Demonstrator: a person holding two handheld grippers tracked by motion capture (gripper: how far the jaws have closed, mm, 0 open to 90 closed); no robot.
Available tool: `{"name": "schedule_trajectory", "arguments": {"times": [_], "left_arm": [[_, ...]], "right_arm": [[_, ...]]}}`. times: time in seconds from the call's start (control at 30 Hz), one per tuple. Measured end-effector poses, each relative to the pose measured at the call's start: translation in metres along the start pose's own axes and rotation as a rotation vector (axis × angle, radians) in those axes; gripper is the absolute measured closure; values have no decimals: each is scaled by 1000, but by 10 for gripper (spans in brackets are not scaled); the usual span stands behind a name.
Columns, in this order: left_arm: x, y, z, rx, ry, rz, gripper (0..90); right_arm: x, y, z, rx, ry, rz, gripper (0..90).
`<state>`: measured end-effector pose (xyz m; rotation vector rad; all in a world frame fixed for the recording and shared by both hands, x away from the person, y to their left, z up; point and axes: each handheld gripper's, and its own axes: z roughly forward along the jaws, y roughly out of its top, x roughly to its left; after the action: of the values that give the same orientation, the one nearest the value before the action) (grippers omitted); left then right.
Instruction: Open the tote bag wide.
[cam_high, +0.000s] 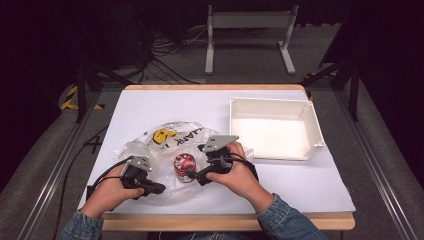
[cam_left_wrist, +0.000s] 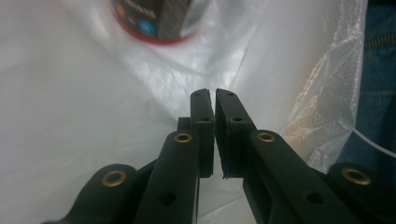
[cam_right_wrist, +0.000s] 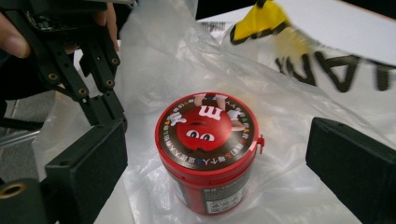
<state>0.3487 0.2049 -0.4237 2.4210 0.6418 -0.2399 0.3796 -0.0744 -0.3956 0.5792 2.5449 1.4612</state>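
Note:
A clear plastic bag (cam_high: 170, 142) with black lettering and a yellow mark lies crumpled on the white table (cam_high: 300, 185). On it stands a red candy can (cam_high: 184, 166) with a cartoon face on its lid (cam_right_wrist: 205, 128). My left gripper (cam_high: 155, 188) rests at the bag's near left edge, its jaws shut (cam_left_wrist: 215, 100) with the bag's film (cam_left_wrist: 93, 116) gathered at their tips. It also appears in the right gripper view (cam_right_wrist: 105, 109), left of the can. My right gripper (cam_right_wrist: 215, 158) is open, one pad on each side of the can and apart from it.
A white open bin (cam_high: 270, 102) sits at the table's right rear, with nothing in it. The table's wooden front edge (cam_high: 225, 220) runs just under the person's forearms. Beyond the table, cables and a metal frame stand on the floor.

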Motion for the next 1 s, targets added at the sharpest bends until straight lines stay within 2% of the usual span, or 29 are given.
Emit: {"name": "schedule_trajectory", "arguments": {"times": [0.2,0.27,0.3,0.37,0.43,0.5,0.57,0.6,0.67,0.73,0.77,0.87,1.0], "left_arm": [[-1,-9,-5,101,-78,4,836],[-3,-11,-9,104,-89,12,778],[-4,-10,-12,69,-89,15,729],[-5,-9,-18,23,-82,23,692],[-7,-6,-27,-80,-74,39,572],[-9,-4,-33,-151,-66,69,535],[-11,-1,-40,-236,-45,84,443],[-12,-1,-43,-270,-33,99,440],[-13,0,-48,-334,-9,101,372],[-15,2,-54,-401,33,117,366],[-16,3,-56,-418,47,118,350],[-15,4,-61,-489,83,97,331],[-12,3,-68,-570,172,73,303]], "right_arm": [[-1,-5,14,33,22,-20,37],[-2,-7,19,49,29,-28,34],[-2,-8,20,52,33,-28,34],[-1,-9,22,59,37,-30,34],[-1,-9,23,58,39,-28,34],[-1,-8,24,59,38,-31,34],[0,-7,25,59,38,-32,34],[0,-7,26,61,40,-35,34],[1,-6,28,65,37,-39,34],[1,-6,29,68,33,-41,34],[1,-6,30,69,31,-41,34],[1,-6,33,73,27,-37,34],[0,-6,36,78,16,-32,34]]}}
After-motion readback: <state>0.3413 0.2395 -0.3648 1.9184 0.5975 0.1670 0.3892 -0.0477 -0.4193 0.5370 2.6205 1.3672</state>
